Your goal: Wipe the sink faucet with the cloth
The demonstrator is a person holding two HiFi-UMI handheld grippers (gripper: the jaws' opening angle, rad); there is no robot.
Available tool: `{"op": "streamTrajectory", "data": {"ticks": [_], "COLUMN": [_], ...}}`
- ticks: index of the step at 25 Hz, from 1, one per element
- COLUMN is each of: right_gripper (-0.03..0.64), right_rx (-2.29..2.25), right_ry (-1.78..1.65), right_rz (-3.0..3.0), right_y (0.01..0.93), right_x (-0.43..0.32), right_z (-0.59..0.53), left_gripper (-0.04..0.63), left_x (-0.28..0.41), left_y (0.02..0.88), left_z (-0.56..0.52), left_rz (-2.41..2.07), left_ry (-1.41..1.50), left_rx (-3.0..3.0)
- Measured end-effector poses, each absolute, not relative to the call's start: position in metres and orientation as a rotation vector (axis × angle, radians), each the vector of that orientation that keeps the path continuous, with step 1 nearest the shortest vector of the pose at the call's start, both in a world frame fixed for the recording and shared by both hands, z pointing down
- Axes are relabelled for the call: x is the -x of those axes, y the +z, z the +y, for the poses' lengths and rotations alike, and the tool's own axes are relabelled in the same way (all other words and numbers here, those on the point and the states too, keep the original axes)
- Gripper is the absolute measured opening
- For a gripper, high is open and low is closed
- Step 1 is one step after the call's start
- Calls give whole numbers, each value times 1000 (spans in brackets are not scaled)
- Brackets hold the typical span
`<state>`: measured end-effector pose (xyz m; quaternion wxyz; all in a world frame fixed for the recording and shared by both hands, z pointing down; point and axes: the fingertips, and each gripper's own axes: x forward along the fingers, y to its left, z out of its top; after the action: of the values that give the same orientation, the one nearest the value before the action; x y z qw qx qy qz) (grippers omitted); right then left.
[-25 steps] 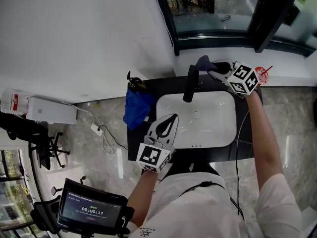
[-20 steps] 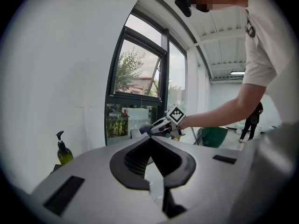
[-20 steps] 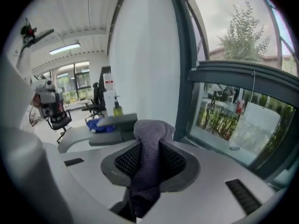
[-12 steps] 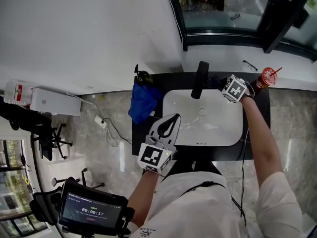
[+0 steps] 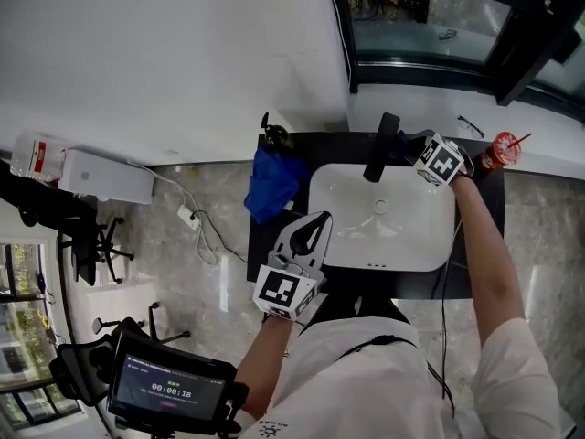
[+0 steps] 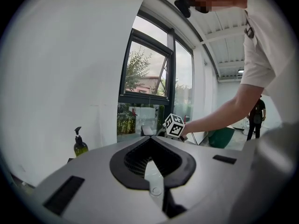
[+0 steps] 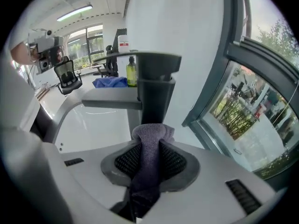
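Nubbly woven cloth [image 7: 148,141] (matt black faucet [image 7: 156,85])

Your right gripper [image 5: 428,156] sits at the back right of the white sink [image 5: 402,236], its dark cloth [image 5: 408,143] just beside the black faucet [image 5: 381,146]. Your left gripper [image 5: 313,225] hovers over the sink's front left edge, tips together. A blue rag [image 5: 272,183] lies on the black counter [image 5: 263,243], a soap bottle [image 5: 273,135] behind it and a red cup [image 5: 502,150] far right.

Office washroom corner: white sink [image 5: 411,245] set in dark counter [image 5: 402,284], soap bottle [image 5: 274,136] at its 10 o'clock, big window [image 5: 420,21] at 12, swivel chairs [image 5: 91,245] at 9, polished stone floor [image 5: 183,291].
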<state>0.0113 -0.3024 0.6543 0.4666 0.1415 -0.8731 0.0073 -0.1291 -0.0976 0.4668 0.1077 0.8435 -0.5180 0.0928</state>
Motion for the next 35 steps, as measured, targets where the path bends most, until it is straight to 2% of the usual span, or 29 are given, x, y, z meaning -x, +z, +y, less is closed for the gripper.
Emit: {"op": "streamTrajectory", "data": {"ticks": [6, 18, 26, 35], "right_gripper": [101, 102, 101, 101], "right_rx": [-381, -401, -27, 77], "right_ry": [-65, 128, 208, 256], "right_rz": [-2309, -2707, -2652, -2404], "right_y": [582, 478, 507, 562], "right_x": [-13, -13, 32, 48], "right_z": [-308, -266, -175, -183], "left_gripper": [0, 0, 0, 0], "left_x": [111, 88, 92, 100], "left_y": [460, 448, 452, 454], "left_z": [-107, -120, -117, -117], "left_rz": [-1468, -1400, -1413, -1445], "left_ry": [243, 227, 237, 243], "left_rx": [-2530, -2590, -2569, -2552]}}
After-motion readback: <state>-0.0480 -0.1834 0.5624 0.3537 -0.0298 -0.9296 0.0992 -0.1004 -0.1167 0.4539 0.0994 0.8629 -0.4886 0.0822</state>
